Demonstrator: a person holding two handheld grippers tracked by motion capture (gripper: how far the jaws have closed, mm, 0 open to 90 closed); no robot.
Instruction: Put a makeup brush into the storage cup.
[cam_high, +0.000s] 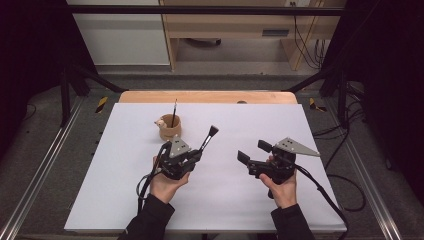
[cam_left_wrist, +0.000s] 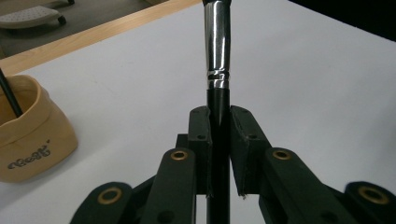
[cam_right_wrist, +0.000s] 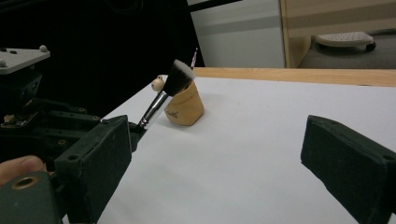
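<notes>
Left tool (cam_high: 199, 150): jaws nearly closed, pads clamped on the black handle of a makeup brush with silver ferrule and dark bristle head (cam_high: 208, 137). Brush raised off the white surface (cam_high: 240, 200), head pointing up and away, clear of everything else.

Right tool (cam_high: 253, 153): jaws spread wide, nothing between them, held level above the surface well apart from the left tool. No contact with any item.

Farther back, near the far left of the surface: a tan fabric cup with a small cream bead on its rim (cam_high: 169, 127), upright, already carrying one thin dark stick-like brush (cam_high: 174, 113).

Step in hand, by judgement: carrying the gripped brush toward the cup for storage. Next move calls for bringing the brush over the cup mouth, turning the handle end downward, lowering beside the thin brush, then opening the jaws. Soft cup wall likely to tip if struck; right tool available to steady it.

Hard to make out: brush head cut off at the top edge in the left gripper view; lower handle end hidden behind the jaws; cup interior not visible; lettering on the cup illegible.
</notes>
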